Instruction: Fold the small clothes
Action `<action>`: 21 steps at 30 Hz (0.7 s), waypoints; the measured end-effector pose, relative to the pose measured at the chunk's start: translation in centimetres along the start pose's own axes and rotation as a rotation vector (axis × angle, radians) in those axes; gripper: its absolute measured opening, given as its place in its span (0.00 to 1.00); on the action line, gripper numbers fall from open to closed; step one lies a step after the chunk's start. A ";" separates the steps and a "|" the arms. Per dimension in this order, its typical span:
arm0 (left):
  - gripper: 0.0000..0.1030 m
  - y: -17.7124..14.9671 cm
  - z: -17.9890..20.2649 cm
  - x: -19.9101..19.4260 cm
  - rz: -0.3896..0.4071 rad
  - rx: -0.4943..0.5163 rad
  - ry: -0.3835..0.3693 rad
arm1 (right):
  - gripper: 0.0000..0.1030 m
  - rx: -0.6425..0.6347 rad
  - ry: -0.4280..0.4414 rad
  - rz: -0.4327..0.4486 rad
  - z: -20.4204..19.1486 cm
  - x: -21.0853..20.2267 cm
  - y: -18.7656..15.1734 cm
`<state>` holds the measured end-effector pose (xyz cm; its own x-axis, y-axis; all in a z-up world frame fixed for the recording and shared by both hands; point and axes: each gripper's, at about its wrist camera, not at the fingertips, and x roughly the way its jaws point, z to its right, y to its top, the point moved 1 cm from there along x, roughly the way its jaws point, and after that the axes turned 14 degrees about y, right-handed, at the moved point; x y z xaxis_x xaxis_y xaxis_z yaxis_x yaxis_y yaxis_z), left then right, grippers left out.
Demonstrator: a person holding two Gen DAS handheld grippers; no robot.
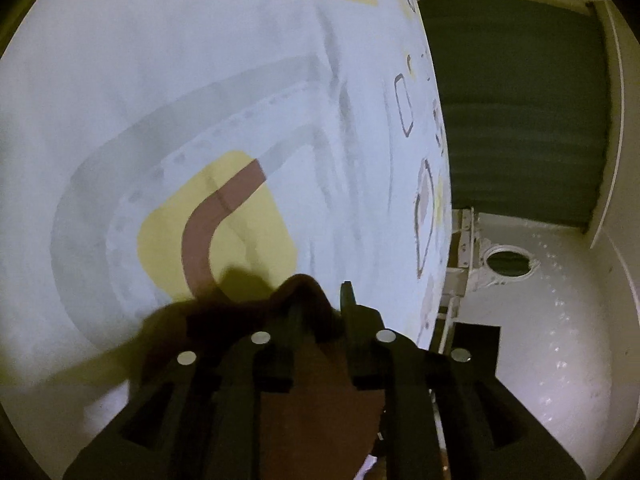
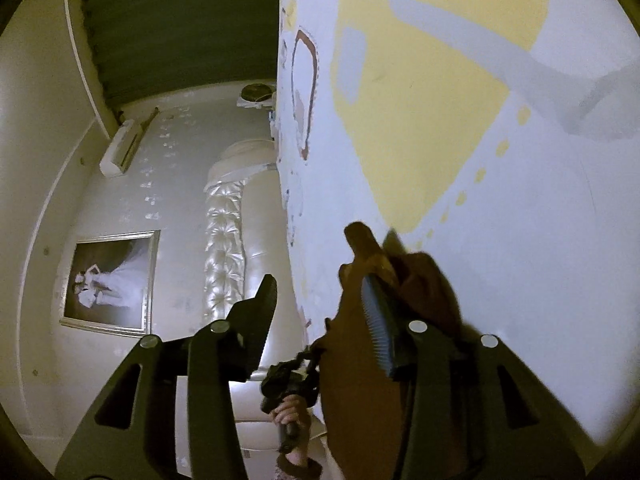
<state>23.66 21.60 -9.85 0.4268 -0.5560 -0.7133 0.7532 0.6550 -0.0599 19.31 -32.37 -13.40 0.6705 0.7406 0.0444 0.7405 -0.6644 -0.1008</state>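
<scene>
A small brown garment [image 1: 320,392] lies on a white bedsheet [image 1: 180,60] printed with yellow, grey and brown shapes. My left gripper [image 1: 320,312] is shut on a bunched edge of the brown garment, which drapes back between the fingers. In the right wrist view my right gripper [image 2: 320,300] stands open. The brown garment [image 2: 360,360] hangs between its fingers and over the right finger [image 2: 378,320], with a corner sticking up. The left finger [image 2: 260,308] stands apart from the cloth. The left gripper and the hand on it [image 2: 290,408] show low in that view.
The bed's edge [image 1: 442,200] runs along the right of the left wrist view. Beyond it are a dark green curtain [image 1: 520,100] and a white wall. The right wrist view shows a tufted white headboard [image 2: 224,248], a framed photo [image 2: 112,280] and an air conditioner [image 2: 122,148].
</scene>
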 end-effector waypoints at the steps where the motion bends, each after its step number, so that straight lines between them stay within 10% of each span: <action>1: 0.18 0.1 0.1 0.0 -0.004 0.002 -0.001 | 0.43 -0.006 -0.011 -0.004 0.0 0.2 0.0; 11: 0.27 1.8 -0.3 -1.8 0.057 0.041 0.068 | 0.43 -0.052 -0.040 -0.019 -0.3 0.1 -0.1; 21: 0.50 -4.5 -2.7 -6.6 0.069 0.301 0.132 | 0.50 -0.188 -0.163 -0.051 -3.6 -4.5 -3.9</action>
<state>16.14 23.73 -6.71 0.4283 -0.4317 -0.7938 0.8474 0.4970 0.1869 13.56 -33.50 -9.66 0.6273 0.7699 -0.1174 0.7788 -0.6216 0.0844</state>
